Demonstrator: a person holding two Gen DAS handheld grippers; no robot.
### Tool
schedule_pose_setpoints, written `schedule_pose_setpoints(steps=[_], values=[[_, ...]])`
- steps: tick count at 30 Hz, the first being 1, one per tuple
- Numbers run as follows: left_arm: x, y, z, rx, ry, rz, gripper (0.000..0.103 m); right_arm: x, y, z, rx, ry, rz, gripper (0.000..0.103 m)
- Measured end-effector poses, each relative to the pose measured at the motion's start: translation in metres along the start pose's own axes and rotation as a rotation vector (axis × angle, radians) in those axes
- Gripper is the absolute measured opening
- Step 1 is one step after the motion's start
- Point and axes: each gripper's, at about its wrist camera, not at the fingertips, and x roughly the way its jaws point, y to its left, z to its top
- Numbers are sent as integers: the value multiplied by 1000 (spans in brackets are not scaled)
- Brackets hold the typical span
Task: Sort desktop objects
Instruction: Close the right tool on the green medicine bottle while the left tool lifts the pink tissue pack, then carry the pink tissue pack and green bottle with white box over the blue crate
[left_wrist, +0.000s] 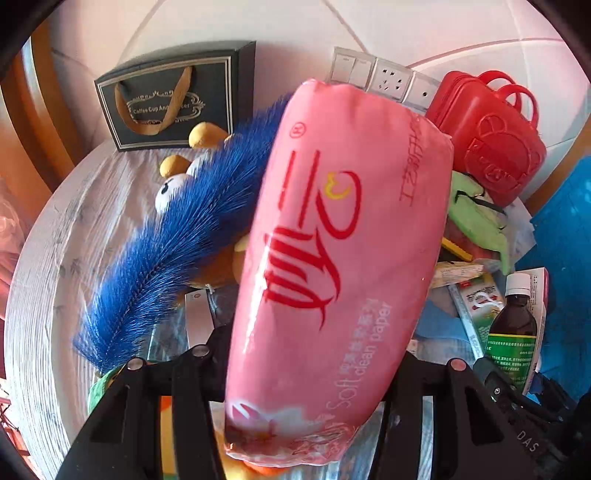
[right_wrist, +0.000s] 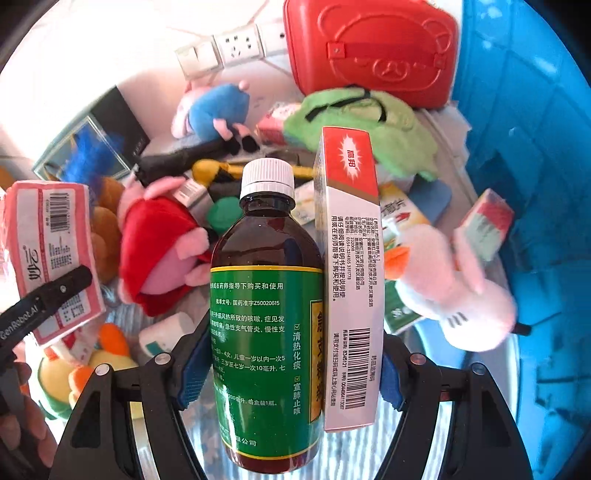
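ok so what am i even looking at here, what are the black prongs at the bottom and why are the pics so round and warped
There is no robot here. A person holds a two-fingered grabbing tool in each hand, and each tool carries a fisheye camera looking along its fingers, which bends the picture.

The left tool's view shows the left gripper, its jaws closed on a pink pack of tissue paper.

The right tool's view shows the right gripper with a brown medicine bottle and a red and white medicine box pinched together between its jaws.

Underneath is a cluttered pale table with plush toys, small boxes, a blue feather, a red case and a dark gift bag.
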Motion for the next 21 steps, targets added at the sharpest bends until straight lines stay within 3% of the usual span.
schedule_pose_setpoints(steps=[21], values=[[-127, -73, -11, 132, -132, -75, 49, -179, -27, 8, 29, -230, -46, 74]])
